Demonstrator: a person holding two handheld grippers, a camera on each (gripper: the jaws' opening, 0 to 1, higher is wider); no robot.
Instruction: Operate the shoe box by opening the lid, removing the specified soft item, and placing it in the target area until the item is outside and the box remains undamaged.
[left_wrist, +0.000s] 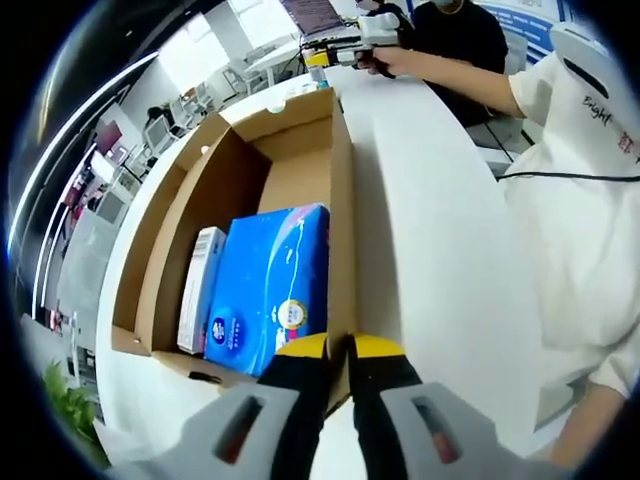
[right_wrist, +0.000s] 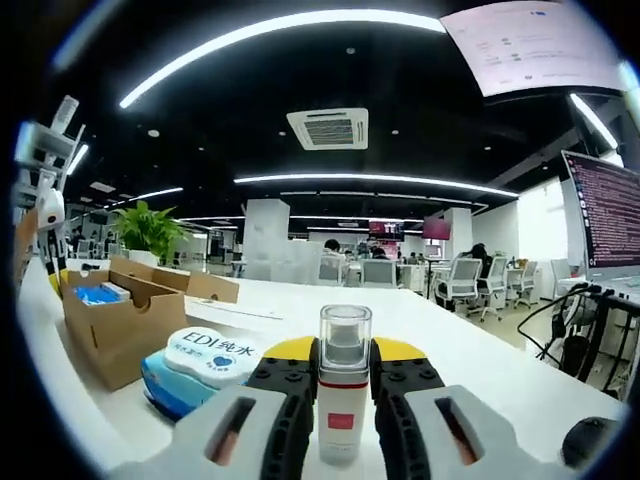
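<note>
Left tongs (left_wrist: 339, 352): black jaws with yellow tips, pinching the near corner wall of the shoe box, one jaw on each side of the cardboard.
Shoe box (left_wrist: 345, 200): plain brown corrugated cardboard, rectangular, open on top, lid flap leaning outward along its far long side; standing on the bench; seen also in the right gripper view (right_wrist: 118, 325), well to the left.
Blue soft pack (left_wrist: 268, 290): glossy plastic wrapper, pillow-shaped, round labels near its lower end; lying inside the box against the near wall.
White carton (left_wrist: 199, 290): slim, rectangular, printed side; upright on its edge inside the box, just beside the blue pack.
Right tongs (right_wrist: 344, 372): pressed onto a small bottle, gripping it at the sides.
Small bottle (right_wrist: 344, 400): upright, white body with red square label, clear cylindrical cap.
Wet wipes pack (right_wrist: 195, 368): soft blue wrapper, white rounded lid label; lying on the bench between the box and the right tongs.
Bench (left_wrist: 430, 230): smooth white top.
Person (left_wrist: 590, 200): white shirt, at the bench edge.
</note>
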